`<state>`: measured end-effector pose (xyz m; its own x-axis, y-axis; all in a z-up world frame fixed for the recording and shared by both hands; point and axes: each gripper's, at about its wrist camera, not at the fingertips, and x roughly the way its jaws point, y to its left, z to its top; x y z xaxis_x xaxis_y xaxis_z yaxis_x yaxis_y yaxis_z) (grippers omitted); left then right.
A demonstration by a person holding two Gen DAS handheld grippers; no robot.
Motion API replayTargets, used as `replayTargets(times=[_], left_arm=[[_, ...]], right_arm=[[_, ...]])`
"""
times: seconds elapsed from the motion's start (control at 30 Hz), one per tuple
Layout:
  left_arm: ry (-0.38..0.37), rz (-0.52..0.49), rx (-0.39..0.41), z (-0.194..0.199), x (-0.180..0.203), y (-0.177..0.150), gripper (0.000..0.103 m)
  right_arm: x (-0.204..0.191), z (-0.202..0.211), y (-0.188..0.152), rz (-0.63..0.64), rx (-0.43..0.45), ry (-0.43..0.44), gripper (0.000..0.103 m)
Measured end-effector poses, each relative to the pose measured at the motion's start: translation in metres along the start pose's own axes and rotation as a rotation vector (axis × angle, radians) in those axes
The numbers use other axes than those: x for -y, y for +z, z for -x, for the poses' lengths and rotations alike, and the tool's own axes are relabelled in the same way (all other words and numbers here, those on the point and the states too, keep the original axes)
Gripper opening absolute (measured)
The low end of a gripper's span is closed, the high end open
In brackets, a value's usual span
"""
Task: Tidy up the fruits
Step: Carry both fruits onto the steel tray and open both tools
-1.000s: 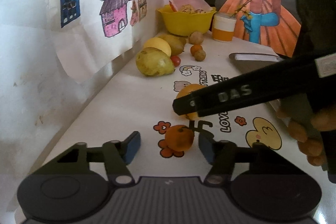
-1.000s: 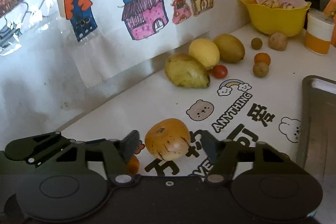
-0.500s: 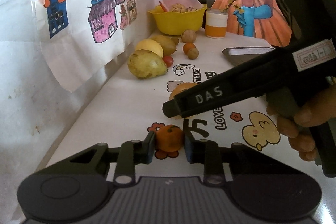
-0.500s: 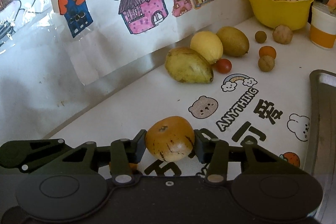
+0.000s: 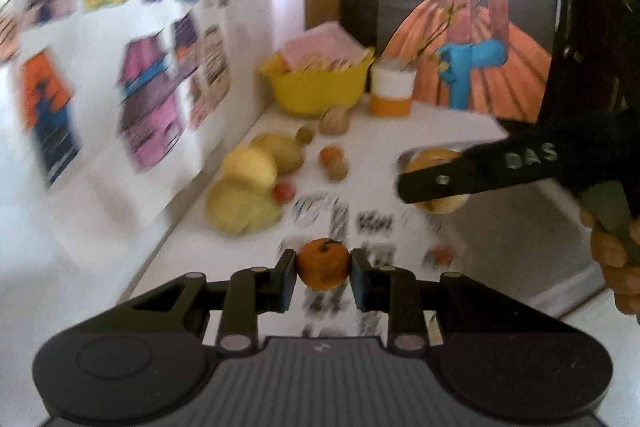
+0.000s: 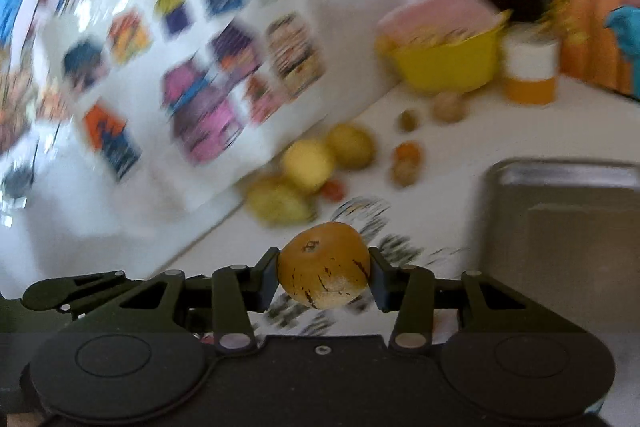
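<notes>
Between the left gripper [image 5: 323, 269] pads, low centre of the left view: small orange [image 5: 323, 262], clamped (background blurred). Right view: right gripper [image 6: 323, 277] clamped on brown-speckled fruit [image 6: 324, 270]; metal tray [image 6: 560, 203] at 3 o'clock

The small fruit [image 5: 323, 263] is orange; the bigger fruit [image 6: 323, 270] is brownish-orange with dark streaks. The bowl [image 5: 316, 89] is yellow, the tray [image 6: 560, 219] grey.
</notes>
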<state>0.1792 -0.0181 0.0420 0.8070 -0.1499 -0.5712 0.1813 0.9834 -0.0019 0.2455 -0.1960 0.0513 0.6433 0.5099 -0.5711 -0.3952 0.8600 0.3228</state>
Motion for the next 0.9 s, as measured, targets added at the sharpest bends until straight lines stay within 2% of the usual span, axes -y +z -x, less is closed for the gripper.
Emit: replayTargets(times=[0.17, 0.37, 0.6, 0.9], left_arm=[[-0.062, -0.005, 0.061, -0.026, 0.025, 0.037, 0.031], [-0.13, -0.063, 0.075, -0.072, 0.067, 0.061, 0.031], [-0.185, -0.078, 0.025, -0.127, 0.096, 0.062, 0.031], [-0.199, -0.119, -0.049, -0.16, 0.107, 0.052, 0.031]], right_arm=[[0.051, 0.02, 0.022, -0.015, 0.053, -0.108, 0.047], [0.126, 0.012, 0.038, -0.055, 0.039, -0.217, 0.047], [0.173, -0.013, 0.037, -0.089, 0.004, -0.229, 0.047], [0.187, -0.042, 0.03, -0.098, -0.036, -0.227, 0.048]])
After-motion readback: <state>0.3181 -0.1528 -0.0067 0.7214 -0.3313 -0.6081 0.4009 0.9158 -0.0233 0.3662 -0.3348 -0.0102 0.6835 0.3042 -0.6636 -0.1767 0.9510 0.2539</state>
